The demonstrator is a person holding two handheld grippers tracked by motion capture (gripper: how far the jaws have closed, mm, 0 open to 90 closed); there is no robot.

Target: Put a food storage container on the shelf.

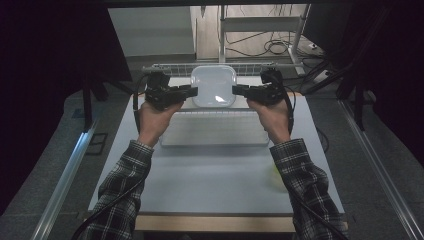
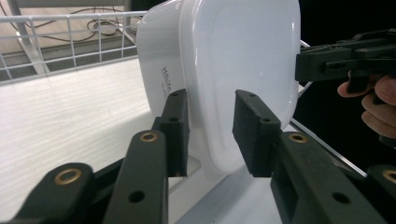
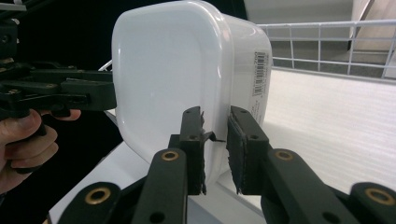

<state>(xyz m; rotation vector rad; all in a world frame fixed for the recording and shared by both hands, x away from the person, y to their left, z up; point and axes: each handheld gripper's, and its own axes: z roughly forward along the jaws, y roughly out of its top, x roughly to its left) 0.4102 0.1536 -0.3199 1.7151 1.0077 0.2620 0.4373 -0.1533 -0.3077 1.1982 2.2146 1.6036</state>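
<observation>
Between the left hand-held gripper [image 1: 192, 92] and the right hand-held gripper [image 1: 236, 90] sits a white lidded container [image 1: 214, 86]. Left jaws stand slightly apart astride its rim without pressing; right jaws, narrowly parted, pinch the opposite rim. Beneath lies a pale surface [image 1: 210, 170], a wire rack [image 1: 175, 69] beyond, dark room around.

A lab-like recording room: dark curtains [image 1: 55, 50], loose floor cables [image 1: 272, 47] and a metal frame [image 1: 260, 22] surround the table [image 1: 215, 175].
</observation>
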